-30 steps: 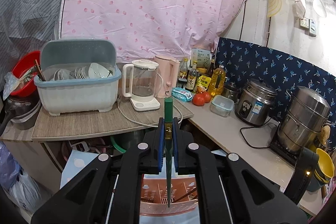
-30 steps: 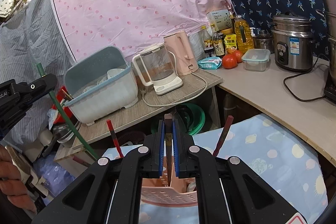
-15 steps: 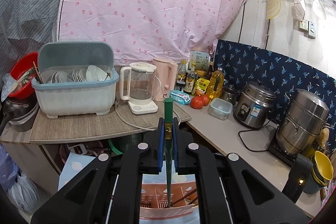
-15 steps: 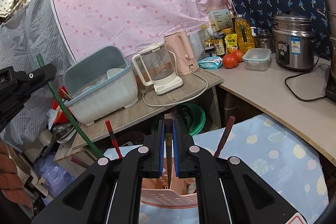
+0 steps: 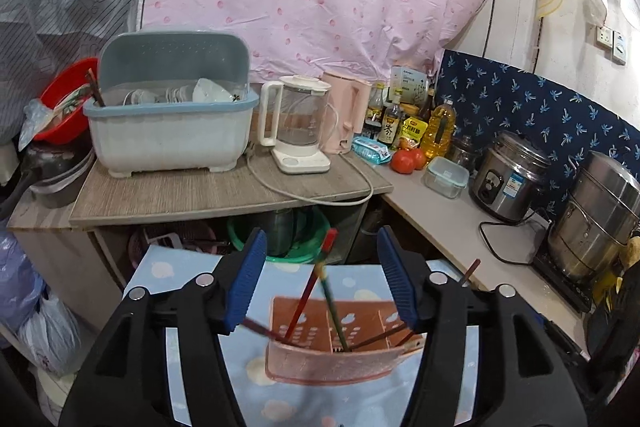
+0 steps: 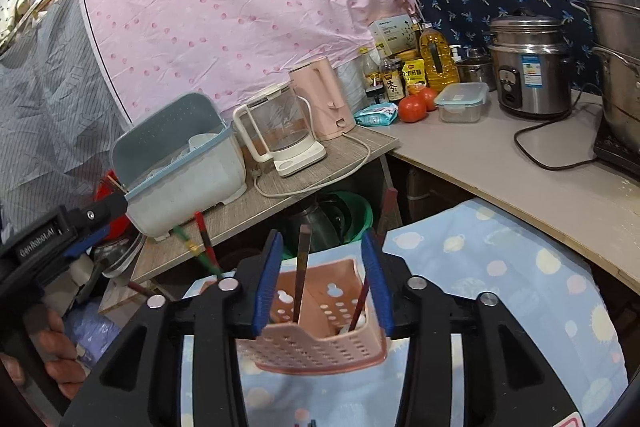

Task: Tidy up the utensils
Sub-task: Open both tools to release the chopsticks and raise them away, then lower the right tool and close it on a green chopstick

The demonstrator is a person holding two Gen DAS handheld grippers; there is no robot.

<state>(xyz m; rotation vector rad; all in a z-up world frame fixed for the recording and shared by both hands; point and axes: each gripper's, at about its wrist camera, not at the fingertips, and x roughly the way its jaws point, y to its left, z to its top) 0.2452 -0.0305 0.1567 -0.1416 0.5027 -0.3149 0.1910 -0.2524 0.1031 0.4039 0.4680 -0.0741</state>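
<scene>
A pink perforated utensil holder [image 5: 340,355] [image 6: 320,331] stands on a blue patterned cloth. Several chopsticks stand in it. A green chopstick [image 5: 332,303] [image 6: 196,251] leans in its middle compartment beside a red one [image 5: 306,291]. A dark brown chopstick [image 6: 301,267] stands in the holder between my right fingers. My left gripper [image 5: 322,279] is open and empty above the holder. My right gripper [image 6: 322,275] is open and empty, just above the holder. The left gripper's body [image 6: 60,231] shows at the left of the right wrist view.
A wooden shelf [image 5: 200,195] behind carries a dish rack [image 5: 172,123], a glass kettle [image 5: 296,131] and a pink kettle [image 5: 348,115]. The counter [image 6: 520,167] to the right holds bottles, tomatoes, a food box and a rice cooker [image 5: 508,175]. A green basin [image 6: 348,215] sits under the shelf.
Both grippers have opened. The left one let go of the green chopstick and the right one let go of the brown chopstick; both now stand in the holder.
</scene>
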